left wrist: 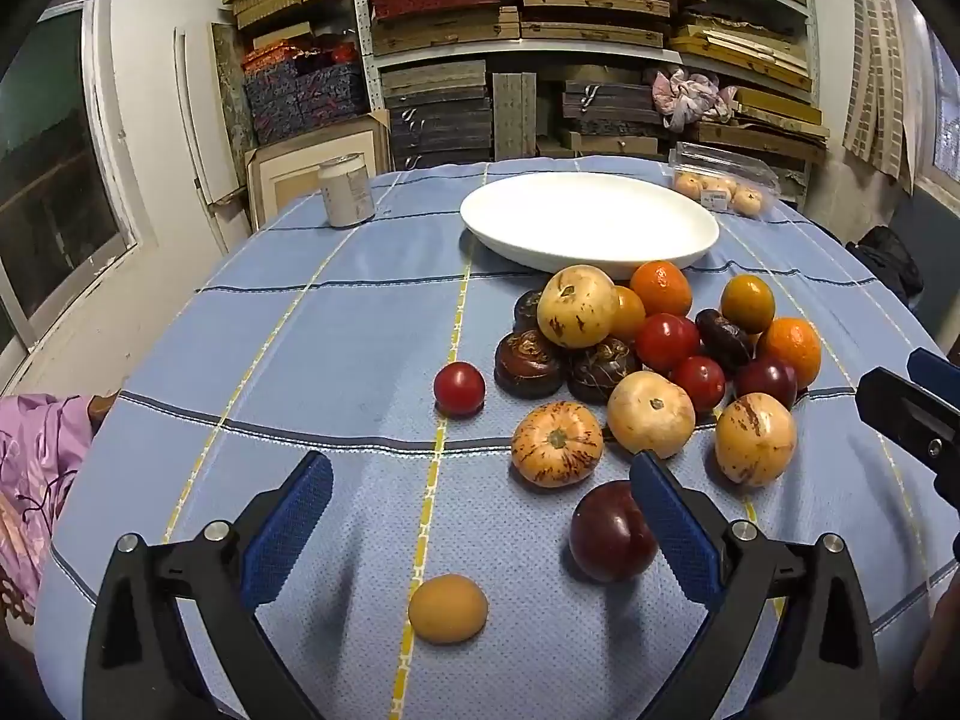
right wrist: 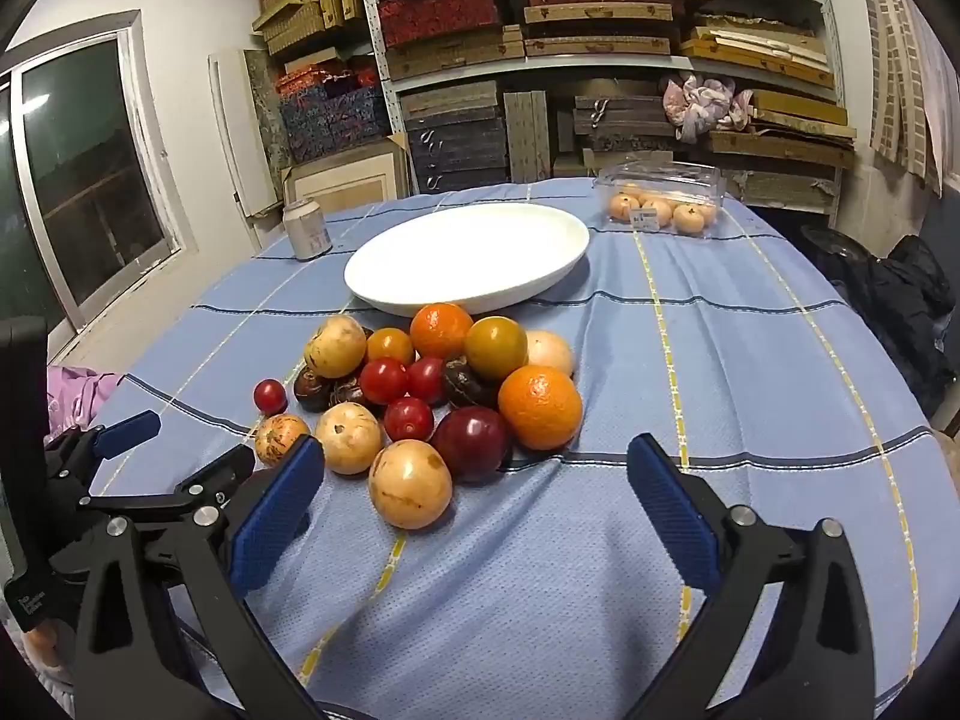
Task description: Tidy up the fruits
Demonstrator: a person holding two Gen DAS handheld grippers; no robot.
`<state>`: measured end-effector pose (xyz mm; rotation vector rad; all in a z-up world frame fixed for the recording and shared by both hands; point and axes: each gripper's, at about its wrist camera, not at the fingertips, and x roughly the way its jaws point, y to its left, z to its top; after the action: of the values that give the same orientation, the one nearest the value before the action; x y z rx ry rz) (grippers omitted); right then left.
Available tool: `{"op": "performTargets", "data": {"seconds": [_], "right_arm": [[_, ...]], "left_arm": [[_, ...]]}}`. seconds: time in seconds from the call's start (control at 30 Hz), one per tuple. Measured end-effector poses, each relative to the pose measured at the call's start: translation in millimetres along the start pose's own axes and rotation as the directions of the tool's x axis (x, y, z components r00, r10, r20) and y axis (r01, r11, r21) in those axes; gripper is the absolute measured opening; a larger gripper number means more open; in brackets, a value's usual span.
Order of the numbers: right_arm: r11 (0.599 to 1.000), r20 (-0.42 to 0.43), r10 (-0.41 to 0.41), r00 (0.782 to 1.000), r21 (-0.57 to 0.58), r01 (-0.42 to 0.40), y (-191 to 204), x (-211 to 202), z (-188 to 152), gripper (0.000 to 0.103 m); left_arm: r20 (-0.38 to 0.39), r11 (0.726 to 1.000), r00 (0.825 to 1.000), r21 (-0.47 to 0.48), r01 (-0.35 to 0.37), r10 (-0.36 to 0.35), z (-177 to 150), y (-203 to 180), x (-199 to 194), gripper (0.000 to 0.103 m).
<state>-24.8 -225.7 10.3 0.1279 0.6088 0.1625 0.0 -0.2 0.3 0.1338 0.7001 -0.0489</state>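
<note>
One egg-shaped fruit (left wrist: 447, 608), lengthwise left-right.

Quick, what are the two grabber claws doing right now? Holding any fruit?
Left gripper: jaws wide open, holding nothing.
Right gripper: jaws wide open, holding nothing.

Fruit pile (left wrist: 648, 360) on tablecloth (left wrist: 336, 312), plate (left wrist: 588, 222) just behind it, can (left wrist: 346, 191) far left
</note>
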Motion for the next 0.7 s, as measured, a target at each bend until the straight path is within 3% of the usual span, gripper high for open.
{"op": "performTargets", "data": {"seconds": [0.7], "right_arm": [[1.000,0.000,0.001,1.000,0.000,-0.001,0.3,-0.9,0.0,0.099]], "left_arm": [[0.002,1.000,1.000,0.003,-0.003,0.003,0.2,1.1,-0.8,0.100]]}}
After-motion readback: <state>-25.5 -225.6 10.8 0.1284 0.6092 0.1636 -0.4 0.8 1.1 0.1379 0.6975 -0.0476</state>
